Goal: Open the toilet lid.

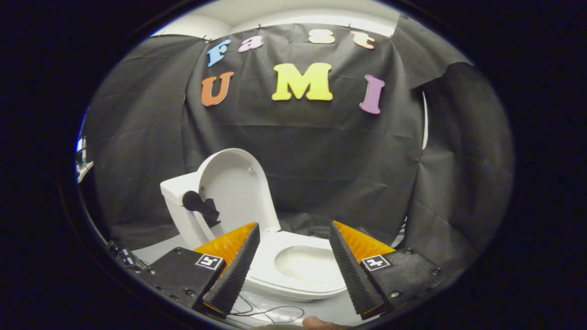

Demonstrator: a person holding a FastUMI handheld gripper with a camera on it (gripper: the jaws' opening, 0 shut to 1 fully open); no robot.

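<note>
Toilet lid (234,188) upright, one gripper (293,229), jaws apart

Toilet lid (236,188) stands upright vs tank (176,189). Gripper (293,229) fingers spread wide, nothing between; seat (279,270) just ahead.

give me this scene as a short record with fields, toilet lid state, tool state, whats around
toilet: white, just ahead of the tool, bowl seen between its fingers
lid: raised, standing upright against the tank
seat: down on the bowl
black part: on the tank's side next to the lid, kind unclear
tool: open, fingers spread wide, holding nothing, apart from the toilet
cable: thin, dark, on the floor below the bowl
task state: lid looks open already
</note>
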